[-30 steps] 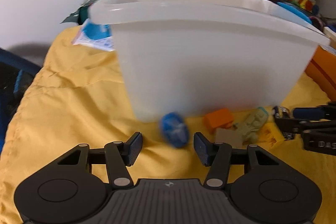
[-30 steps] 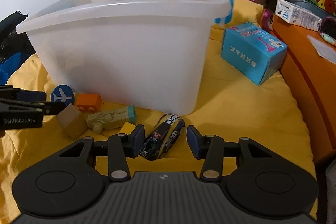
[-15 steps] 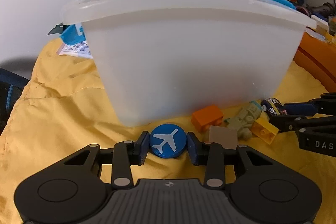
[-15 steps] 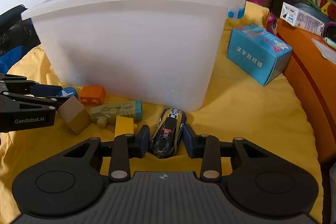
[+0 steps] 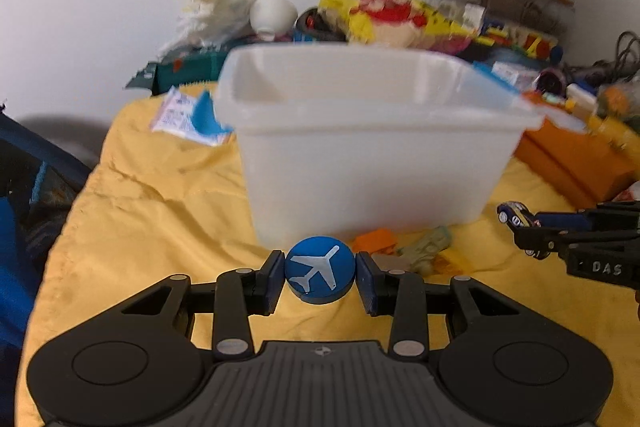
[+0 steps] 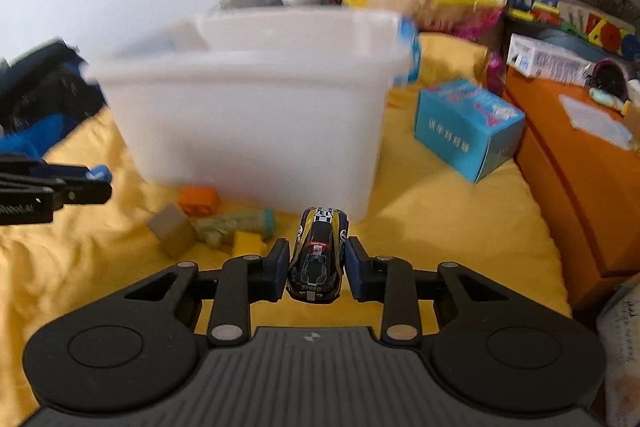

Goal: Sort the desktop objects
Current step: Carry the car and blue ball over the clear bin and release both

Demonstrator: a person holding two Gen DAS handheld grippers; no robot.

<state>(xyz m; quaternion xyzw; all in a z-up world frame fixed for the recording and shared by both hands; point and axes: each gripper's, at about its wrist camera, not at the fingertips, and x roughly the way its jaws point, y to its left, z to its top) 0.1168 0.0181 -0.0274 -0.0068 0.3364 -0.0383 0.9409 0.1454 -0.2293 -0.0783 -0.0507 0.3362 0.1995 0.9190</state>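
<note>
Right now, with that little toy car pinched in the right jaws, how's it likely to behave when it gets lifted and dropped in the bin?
The toy car looks rigid and small, so probably light and stiff. The right gripper pinches its glossy sides, so it might slip or pivot nose-down. If its wheels turn freely, it may roll once released into the white bin.
</note>
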